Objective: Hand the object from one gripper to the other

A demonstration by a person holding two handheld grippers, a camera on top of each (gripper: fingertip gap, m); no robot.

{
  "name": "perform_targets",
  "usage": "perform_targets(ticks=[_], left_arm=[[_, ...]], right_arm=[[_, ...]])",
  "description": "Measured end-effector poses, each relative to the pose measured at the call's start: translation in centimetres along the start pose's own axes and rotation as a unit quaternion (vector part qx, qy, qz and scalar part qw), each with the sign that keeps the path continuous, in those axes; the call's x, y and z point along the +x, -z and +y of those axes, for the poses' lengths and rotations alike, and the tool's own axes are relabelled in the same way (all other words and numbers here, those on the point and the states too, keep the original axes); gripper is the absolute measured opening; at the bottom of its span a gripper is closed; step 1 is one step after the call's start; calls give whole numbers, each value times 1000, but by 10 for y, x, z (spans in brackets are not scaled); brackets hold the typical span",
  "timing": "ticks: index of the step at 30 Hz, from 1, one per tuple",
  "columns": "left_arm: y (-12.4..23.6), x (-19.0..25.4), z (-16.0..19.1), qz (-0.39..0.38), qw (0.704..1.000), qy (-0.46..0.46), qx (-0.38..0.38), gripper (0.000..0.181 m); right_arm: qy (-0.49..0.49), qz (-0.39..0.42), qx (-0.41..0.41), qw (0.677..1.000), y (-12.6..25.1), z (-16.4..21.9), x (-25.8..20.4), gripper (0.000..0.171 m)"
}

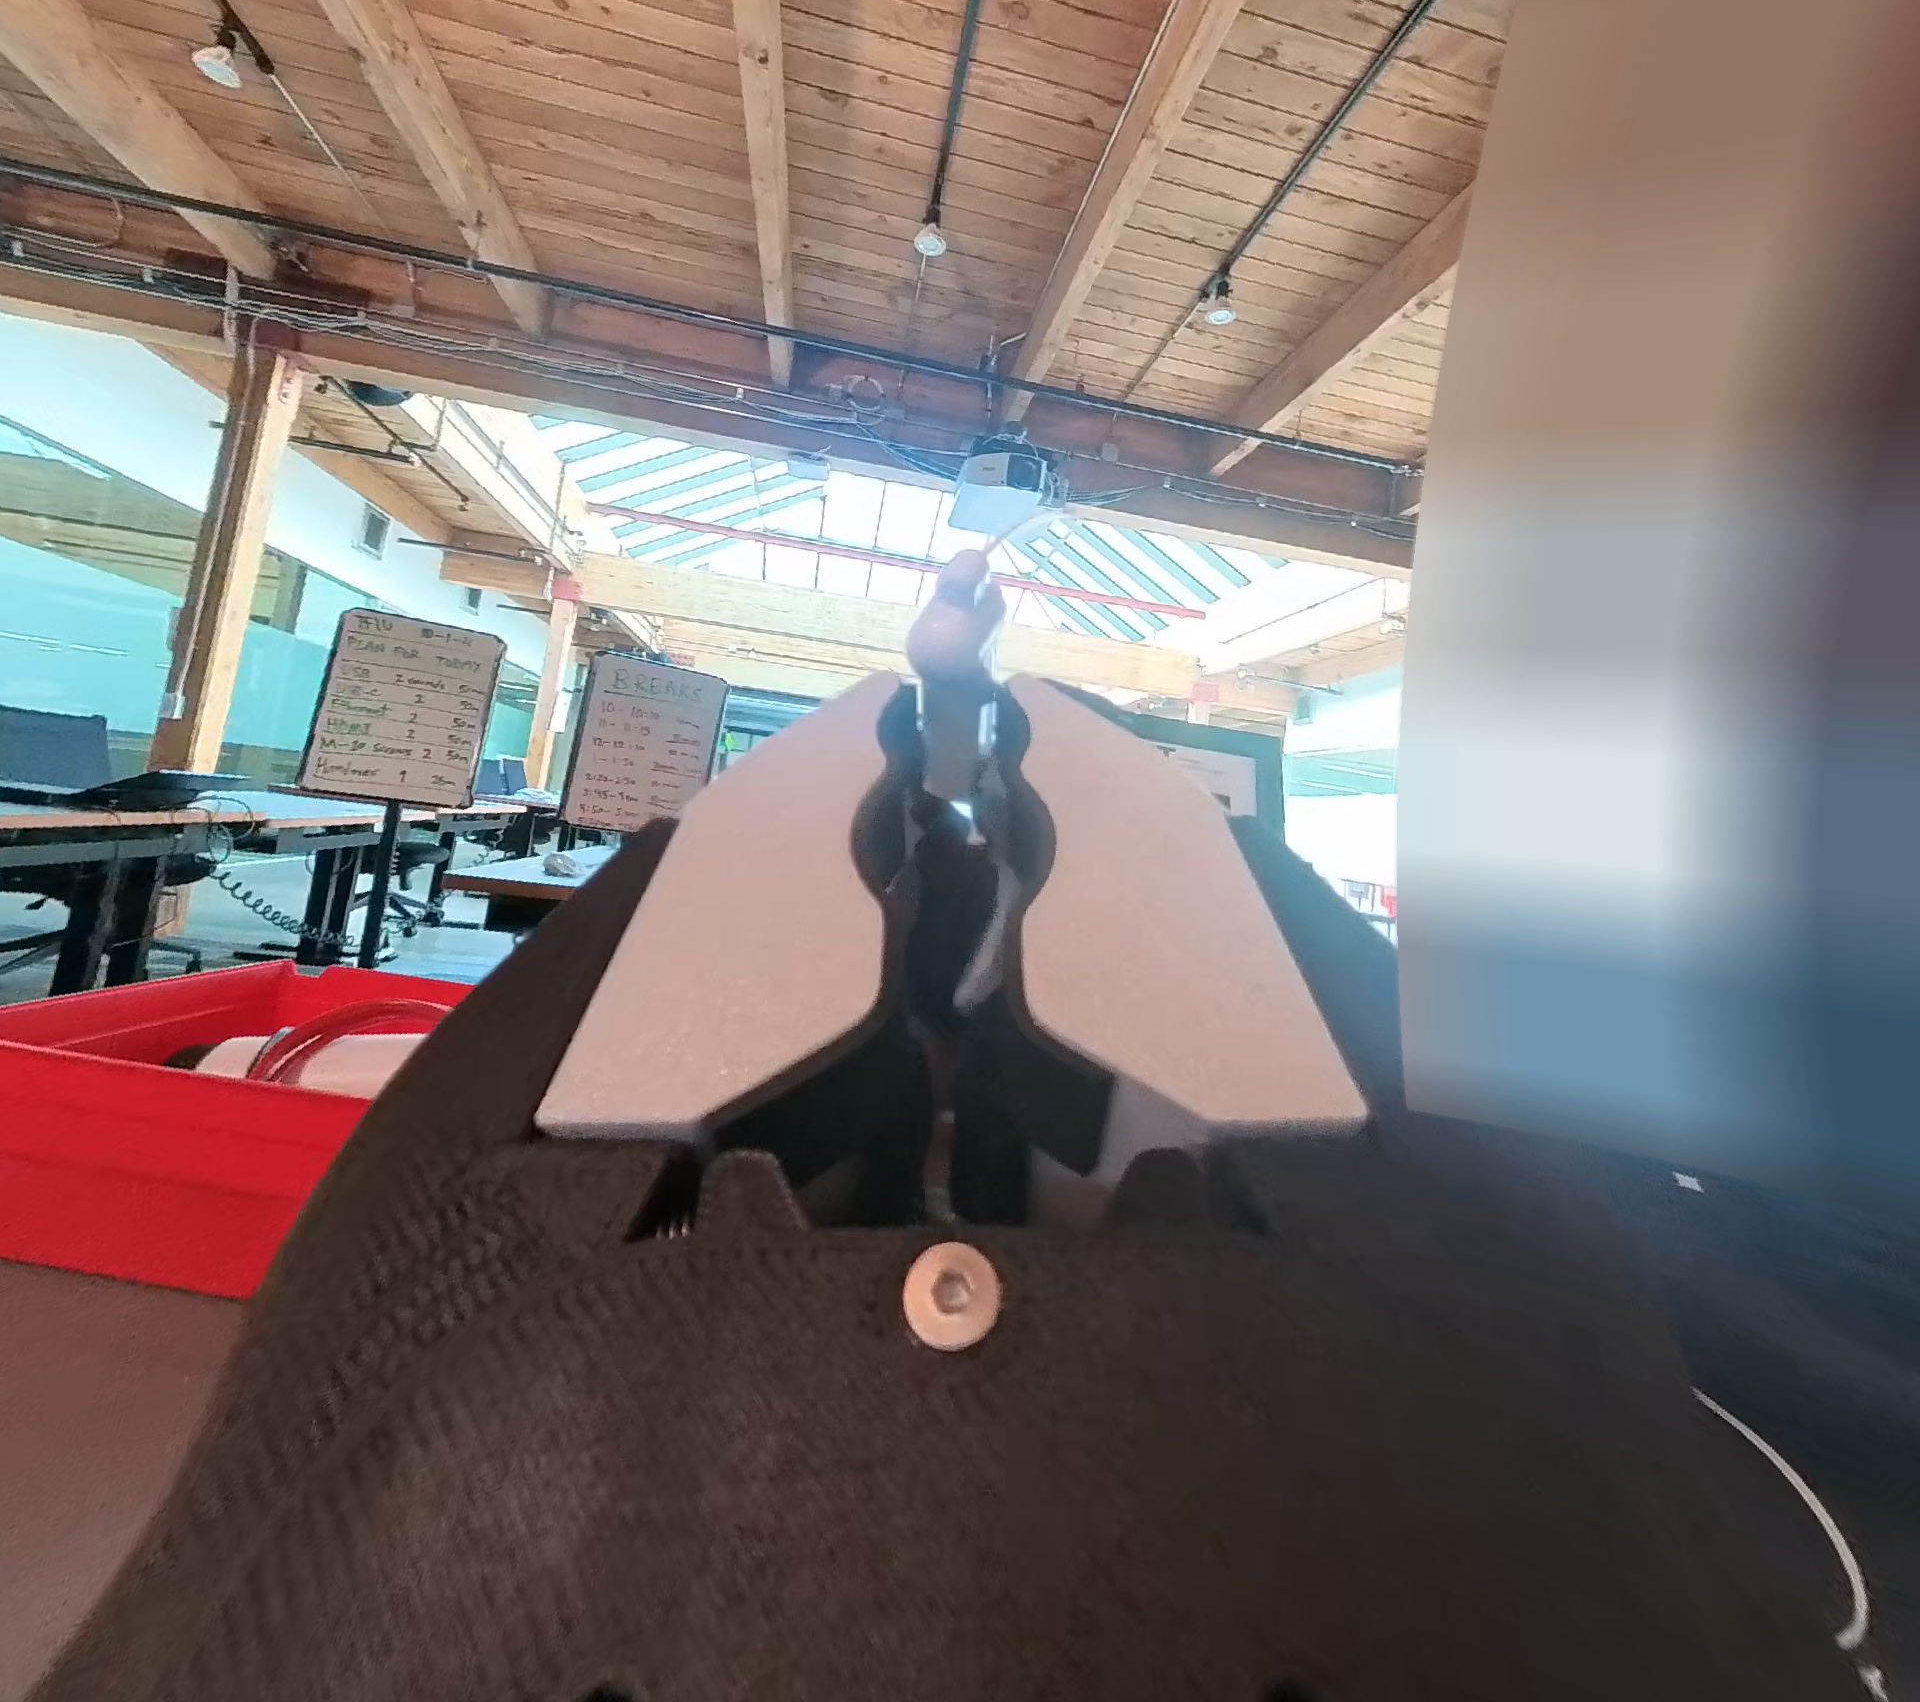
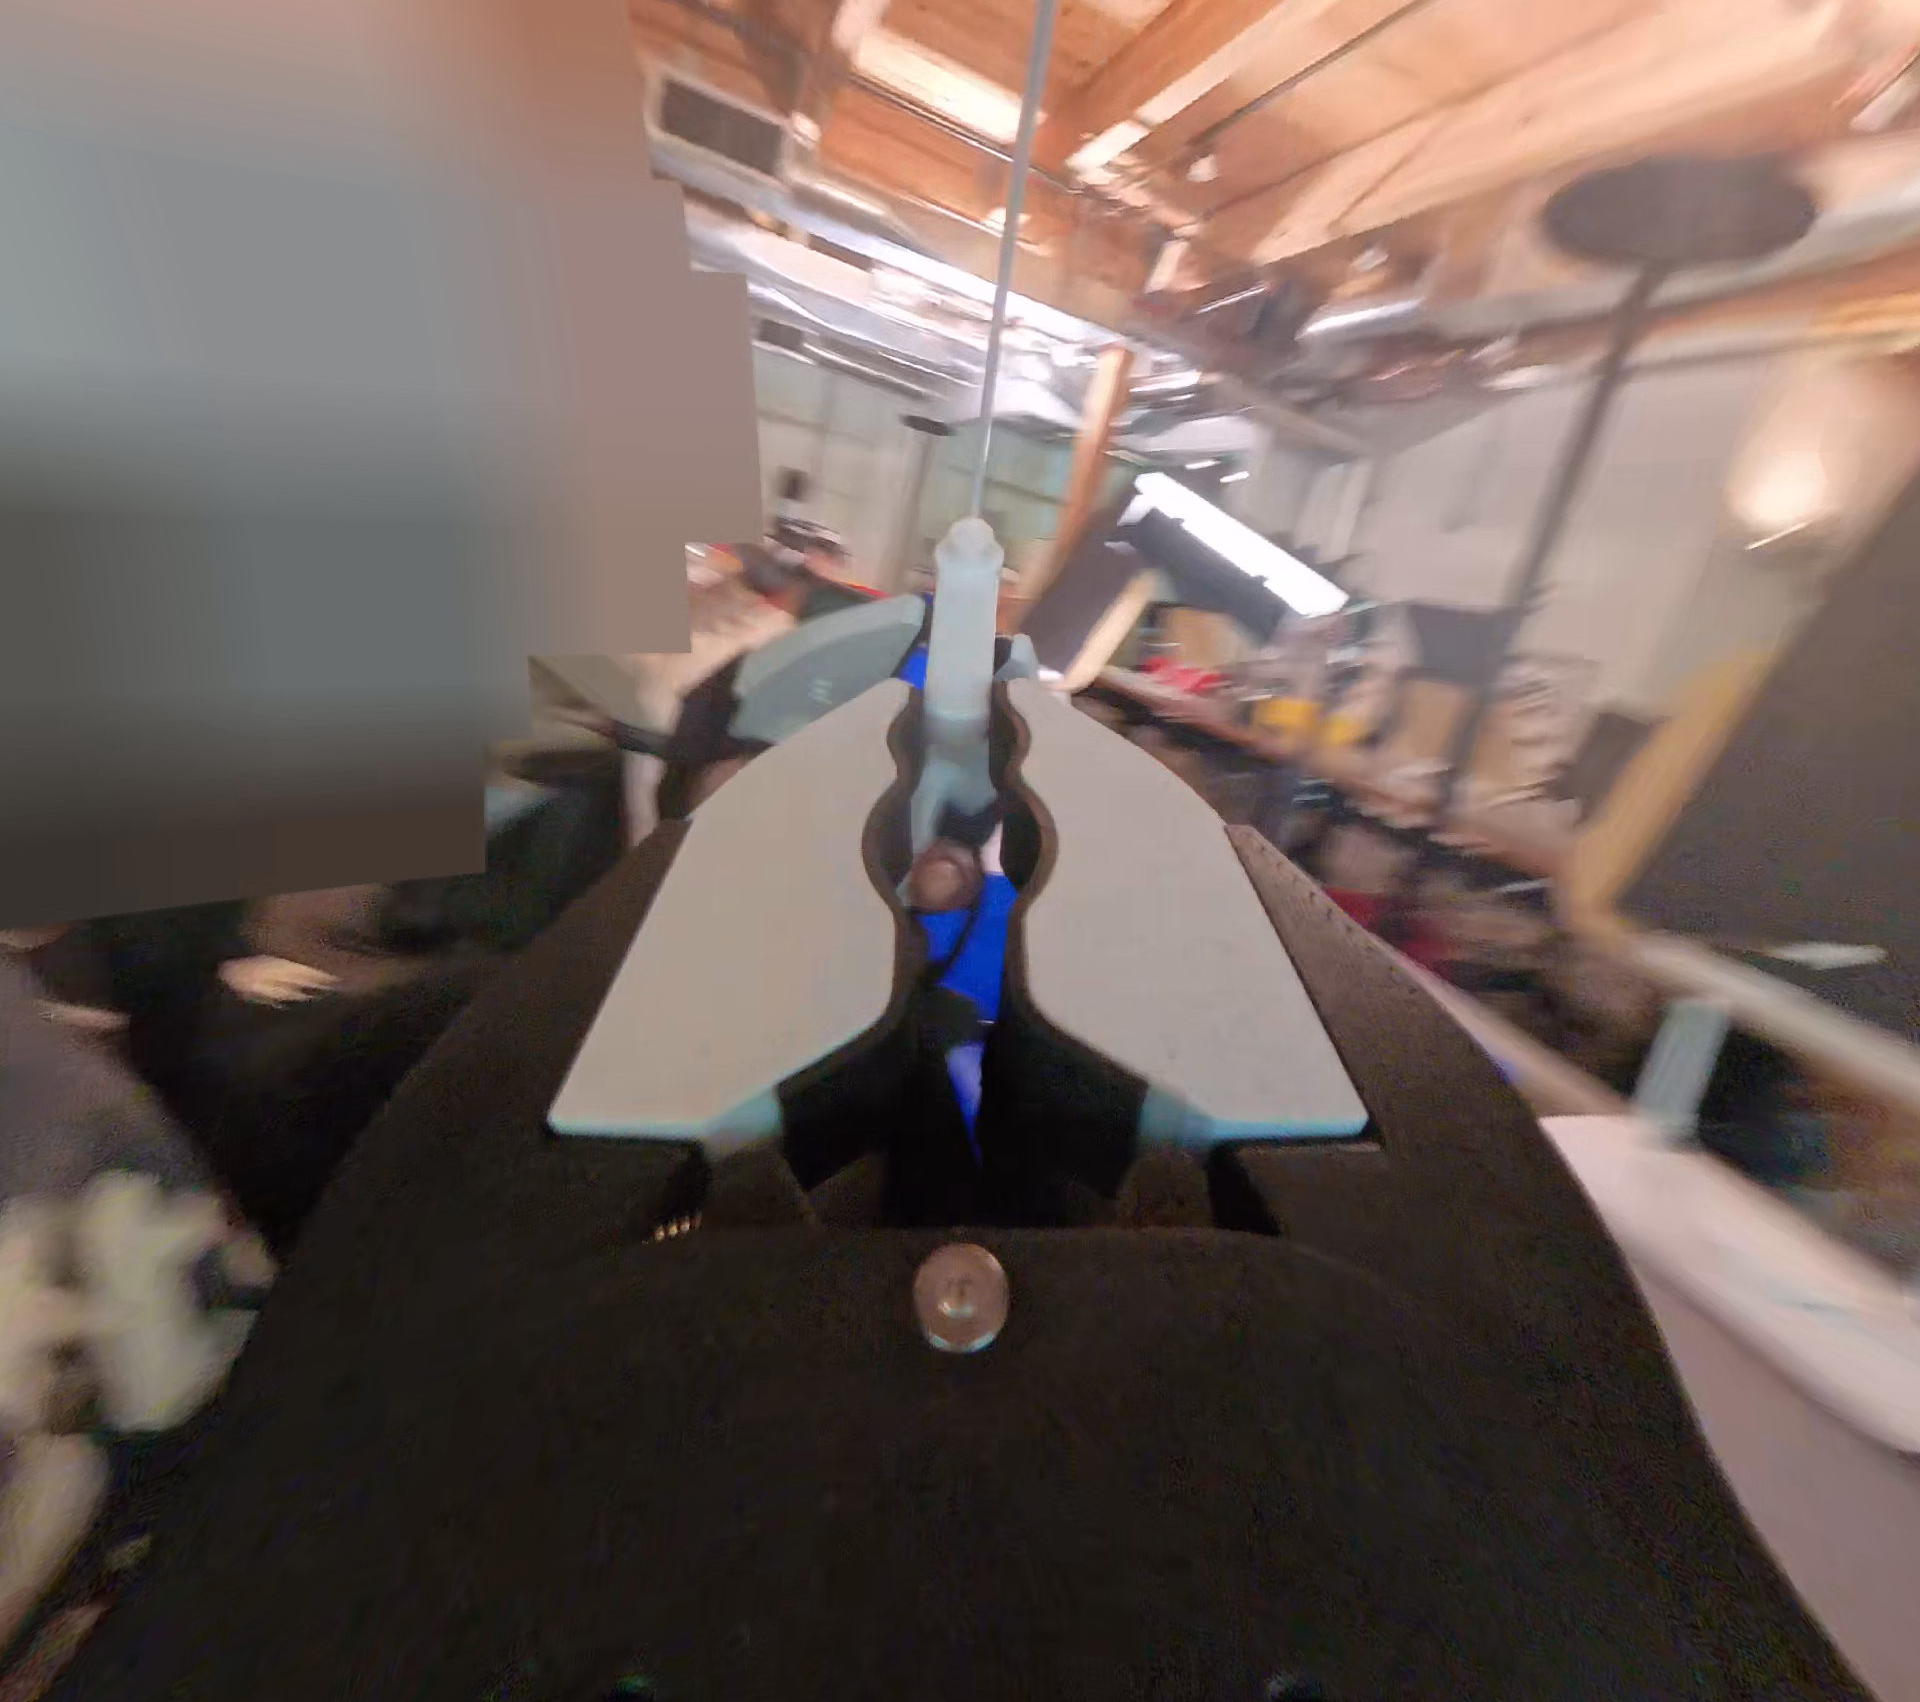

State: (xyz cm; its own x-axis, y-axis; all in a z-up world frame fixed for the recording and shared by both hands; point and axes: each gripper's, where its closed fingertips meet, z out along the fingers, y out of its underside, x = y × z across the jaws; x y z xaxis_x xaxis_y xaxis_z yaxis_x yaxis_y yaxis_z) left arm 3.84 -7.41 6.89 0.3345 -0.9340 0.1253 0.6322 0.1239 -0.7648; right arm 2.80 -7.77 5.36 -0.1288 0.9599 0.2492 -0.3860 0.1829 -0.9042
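While both tools are meeting overhead | right gripper (image 2: pixel 958 722) is clamping white cable connector (image 2: pixel 958 624), wire running upward | left gripper (image 1: pixel 954 722) is pinching its far end, readying transfer

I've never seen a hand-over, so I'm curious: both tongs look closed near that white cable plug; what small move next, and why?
Probably the giving tongs should ease open. The right tongs look shut on the white cable plug, and the left tongs also seem to pinch it; which one gives, I cannot tell.
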Motion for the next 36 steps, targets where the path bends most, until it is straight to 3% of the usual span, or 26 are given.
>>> perform_targets(ticks=[3,6,8,11,14,18,22,27,30,33,36], left_arm=[[1,-7,0,-12,1000,14,3,18],[1,-10,3,-15,1000,23,1,20],[0,-8,4,-13,1000,21,1,20],[0,-4,3,-4,1000,15,1,13],[0,-2,1,6,1000,12,1,13],[1,1,-2,13,1000,9,10,13],[1,2,-1,16,1000,6,7,13],[0,2,0,16,1000,2,3,14],[0,0,0,3,1000,1,4,14],[1,-4,-1,-9,1000,5,8,17],[1,-9,2,-18,1000,8,4,21]], right_arm=[[220,101,-36,970,3,-1,10,12],[406,170,-75,895,4,-2,13,12],[448,177,-89,872,1,3,10,12],[447,179,-82,872,-2,5,8,12],[353,145,-61,923,-2,4,4,13],[90,51,-19,994,-2,1,0,20],[-128,-34,13,991,-1,-2,-3,21],[-164,-52,15,985,-1,0,-5,14],[-84,-20,12,996,-1,-1,-2,14],[87,68,-3,994,2,-4,8,14],[319,173,-32,931,6,-12,14,13]])
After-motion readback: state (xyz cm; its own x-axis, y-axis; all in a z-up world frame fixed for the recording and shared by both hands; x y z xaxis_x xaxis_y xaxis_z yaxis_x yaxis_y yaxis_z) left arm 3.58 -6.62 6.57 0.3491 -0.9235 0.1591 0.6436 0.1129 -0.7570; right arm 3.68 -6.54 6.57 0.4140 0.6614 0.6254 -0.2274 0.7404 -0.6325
